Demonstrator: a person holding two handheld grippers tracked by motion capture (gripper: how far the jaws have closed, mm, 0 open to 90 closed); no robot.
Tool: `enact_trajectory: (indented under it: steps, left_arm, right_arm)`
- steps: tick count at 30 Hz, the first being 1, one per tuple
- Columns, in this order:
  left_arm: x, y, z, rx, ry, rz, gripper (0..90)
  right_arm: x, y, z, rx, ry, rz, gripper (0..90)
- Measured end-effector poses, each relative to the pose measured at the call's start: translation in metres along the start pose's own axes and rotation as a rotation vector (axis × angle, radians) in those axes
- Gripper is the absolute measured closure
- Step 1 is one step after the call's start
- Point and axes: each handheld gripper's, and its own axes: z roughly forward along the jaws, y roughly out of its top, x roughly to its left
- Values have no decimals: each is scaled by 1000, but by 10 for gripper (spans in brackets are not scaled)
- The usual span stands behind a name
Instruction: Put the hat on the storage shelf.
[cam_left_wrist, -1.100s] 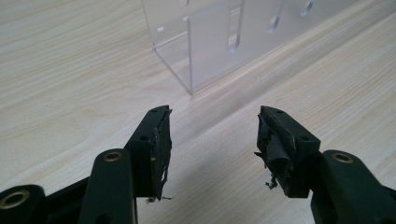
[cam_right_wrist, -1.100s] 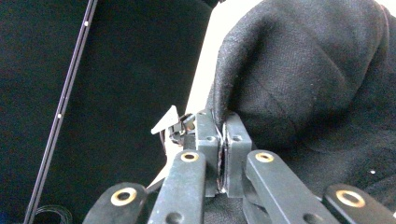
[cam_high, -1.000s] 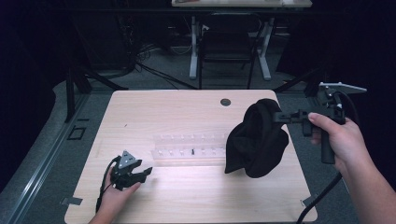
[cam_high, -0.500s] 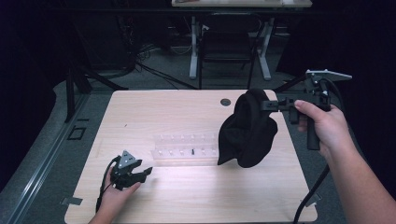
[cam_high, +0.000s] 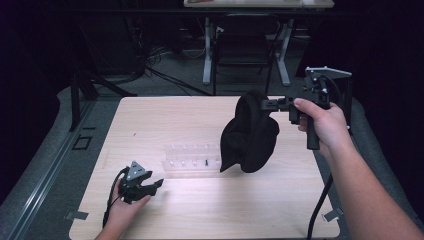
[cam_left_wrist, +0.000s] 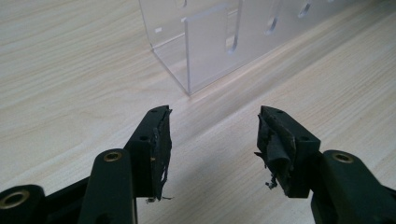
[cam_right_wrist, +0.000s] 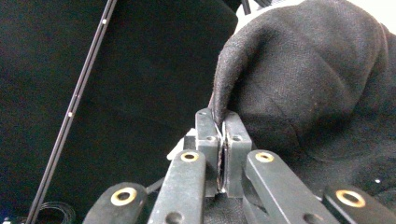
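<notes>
Right gripper (cam_high: 274, 104), at 2 o'clock over the wooden table (cam_high: 150, 120), jaws clenched on a fold of the black cloth (cam_high: 250, 132), which hangs clear above the tabletop; left gripper (cam_high: 150, 186), at 8 o'clock, rests low with jaws spread and nothing between them, aimed at the corner of the clear acrylic rack (cam_high: 192, 160) lying near the centre, just left of the cloth

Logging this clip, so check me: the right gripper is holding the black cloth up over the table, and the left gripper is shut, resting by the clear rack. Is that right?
Not quite. The left gripper is open: the left gripper view shows its jaws apart with bare table between them, near the clear rack. The right gripper does hold the black cloth up.
</notes>
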Motion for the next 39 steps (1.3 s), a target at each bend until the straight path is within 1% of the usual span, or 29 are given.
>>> enact_trajectory:
  steps: [4, 6, 7, 9, 10, 15, 16, 19, 22, 24, 25, 27, 34, 35, 39]
  left_arm:
    - [-1, 0, 0, -5, 1, 5, 449]
    - [0, 0, 0, 4, -4, 6, 449]
    - [0, 0, 0, 4, -3, 2, 450]
    - [0, 0, 0, 4, -3, 3, 449]
    - [0, 0, 0, 4, -3, 3, 449]
    - [0, 0, 0, -2, -4, 1, 450]
    - [0, 1, 0, 5, -6, 3, 450]
    - [0, 1, 0, 3, -5, 3, 449]
    - [-1, 1, 1, 2, -6, 3, 449]
    - [-1, 1, 1, 1, -5, 5, 450]
    - [-1, 1, 1, 1, -5, 3, 450]
    - [-1, 1, 2, 2, -5, 4, 450]
    - [-2, 2, 1, -3, -8, 10, 450]
    - [-3, 2, 1, 2, -9, 11, 450]
    - [-6, 5, 0, -10, -15, 24, 450]
  right_arm:
    - [1, 3, 11, -3, 14, 1, 880]
    - [2, 4, 14, 5, 14, -5, 879]
    - [3, 6, 20, 8, 14, -7, 880]
    - [3, 8, 26, 7, 20, -5, 879]
    - [3, 8, 26, 7, 20, -5, 879]
    - [4, 12, 38, 10, 12, -6, 879]
    - [4, 13, 41, 9, 13, -4, 880]
    - [3, 15, 45, 12, 16, -4, 879]
    - [-1, 18, 50, -2, 6, -5, 880]
    - [-1, 18, 51, -3, 7, -2, 880]
    - [-2, 19, 54, -2, -9, -11, 880]
    - [-3, 19, 57, -9, -18, -10, 880]
    - [-5, 21, 62, -11, -13, -10, 880]
    - [-6, 20, 64, -7, -14, -10, 880]
    - [-9, 19, 67, 2, -10, -4, 879]
